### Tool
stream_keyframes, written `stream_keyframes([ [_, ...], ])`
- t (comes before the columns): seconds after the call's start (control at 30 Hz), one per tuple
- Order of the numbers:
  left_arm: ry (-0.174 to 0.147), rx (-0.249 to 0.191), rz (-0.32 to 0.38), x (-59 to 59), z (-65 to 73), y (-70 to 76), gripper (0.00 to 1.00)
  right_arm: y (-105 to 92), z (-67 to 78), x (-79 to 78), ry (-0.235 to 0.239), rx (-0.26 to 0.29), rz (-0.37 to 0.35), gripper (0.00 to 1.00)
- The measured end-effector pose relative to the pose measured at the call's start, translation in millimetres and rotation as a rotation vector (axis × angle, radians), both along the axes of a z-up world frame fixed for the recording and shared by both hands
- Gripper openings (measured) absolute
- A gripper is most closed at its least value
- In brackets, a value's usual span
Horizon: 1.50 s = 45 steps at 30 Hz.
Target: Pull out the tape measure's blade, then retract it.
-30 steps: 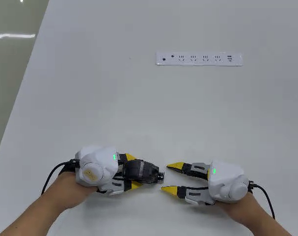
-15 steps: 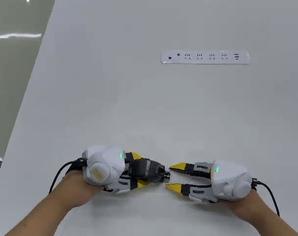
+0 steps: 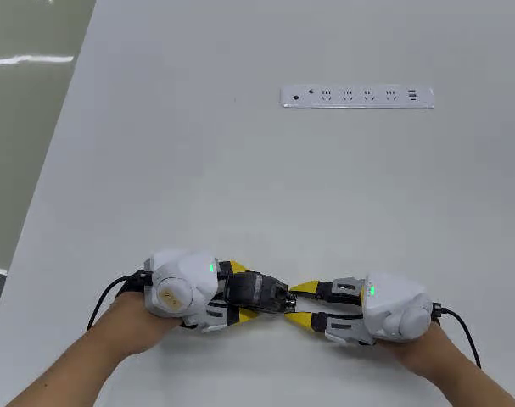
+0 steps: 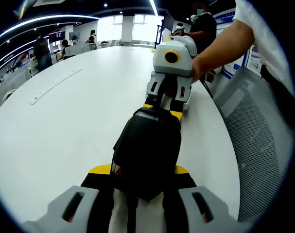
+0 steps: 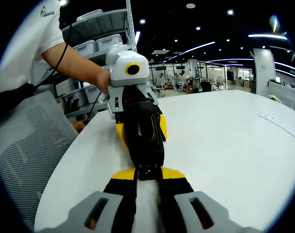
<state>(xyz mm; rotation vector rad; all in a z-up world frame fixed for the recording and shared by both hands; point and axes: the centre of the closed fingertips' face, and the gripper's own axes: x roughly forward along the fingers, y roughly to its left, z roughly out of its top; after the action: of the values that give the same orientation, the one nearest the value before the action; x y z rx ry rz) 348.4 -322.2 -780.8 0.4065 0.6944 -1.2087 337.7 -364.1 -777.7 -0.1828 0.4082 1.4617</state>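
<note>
A black tape measure [image 3: 254, 292] lies low over the white table [image 3: 240, 170], near its front edge. My left gripper [image 3: 243, 292] is shut on the case, yellow-tipped fingers on either side of it. In the left gripper view the case [image 4: 147, 150] sits between the jaws of my left gripper [image 4: 142, 171], and the right gripper [image 4: 163, 108] faces it. My right gripper [image 3: 298, 303] meets the case's front end from the right. In the right gripper view my right gripper [image 5: 148, 174] is shut on the blade tip at the front end of the case [image 5: 143, 128]. No pulled-out blade shows.
A white power strip [image 3: 356, 96] lies flat at the far side of the table. The table's left edge [image 3: 49, 170] drops to a grey floor. A mesh office chair [image 4: 264, 145] stands by the table's near side.
My right gripper has moved left to the tape measure's front end and narrowed its jaws onto the tip. The left gripper keeps hold of the case.
</note>
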Motion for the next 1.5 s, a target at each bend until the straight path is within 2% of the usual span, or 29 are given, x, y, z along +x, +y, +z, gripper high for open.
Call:
stream_keyframes([
  [0.97,-0.001,0.003,0.001,0.1,-0.1,-0.1,0.35,-0.7,-0.7,0.0,-0.023,0.008,0.012,0.14],
  [1.5,-0.004,0.003,-0.005,0.2,-0.7,0.4,0.34,-0.9,-0.3,0.3,-0.003,0.014,0.009,0.12],
])
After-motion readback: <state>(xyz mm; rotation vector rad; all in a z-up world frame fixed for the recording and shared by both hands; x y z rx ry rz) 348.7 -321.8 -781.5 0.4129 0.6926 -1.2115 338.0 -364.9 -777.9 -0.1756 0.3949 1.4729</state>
